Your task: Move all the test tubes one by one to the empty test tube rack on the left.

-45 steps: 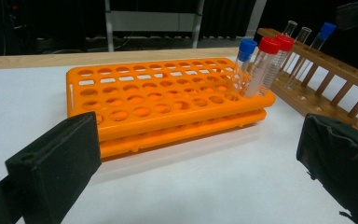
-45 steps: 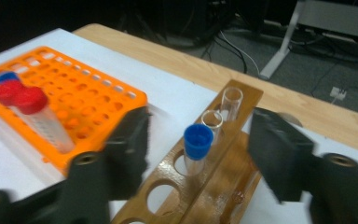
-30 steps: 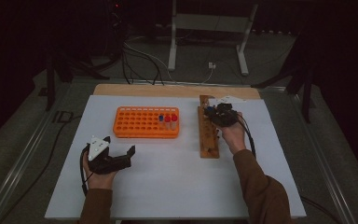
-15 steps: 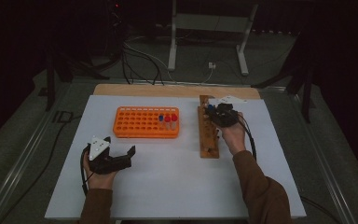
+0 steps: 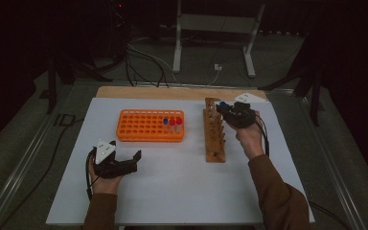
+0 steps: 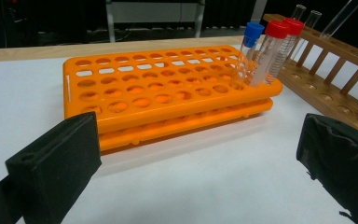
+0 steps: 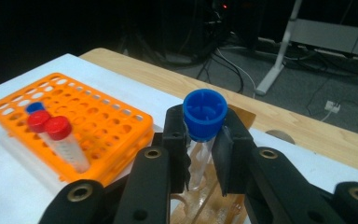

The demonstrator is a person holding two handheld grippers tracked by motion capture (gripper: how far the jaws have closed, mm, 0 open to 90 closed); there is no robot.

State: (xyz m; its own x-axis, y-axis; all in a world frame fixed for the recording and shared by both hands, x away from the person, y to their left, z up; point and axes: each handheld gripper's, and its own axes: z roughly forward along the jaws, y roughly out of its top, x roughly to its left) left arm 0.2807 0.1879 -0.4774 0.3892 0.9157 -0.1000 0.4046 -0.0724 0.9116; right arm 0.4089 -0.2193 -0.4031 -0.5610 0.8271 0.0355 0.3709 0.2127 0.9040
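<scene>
I have the blue-capped tube clamped just under its cap in my right gripper, above the far end of the wooden rack. The tube is clear plastic with a ribbed blue cap. My left gripper rests with its jaws wide apart on the white sheet, near the orange rack. Beyond the sheet lie a bare wooden edge, grey floor, cables and darkness. No lettering is readable.

Orange rack sits centre-left on the white counter, red-capped tubes upright inside; cables at upper left.
</scene>
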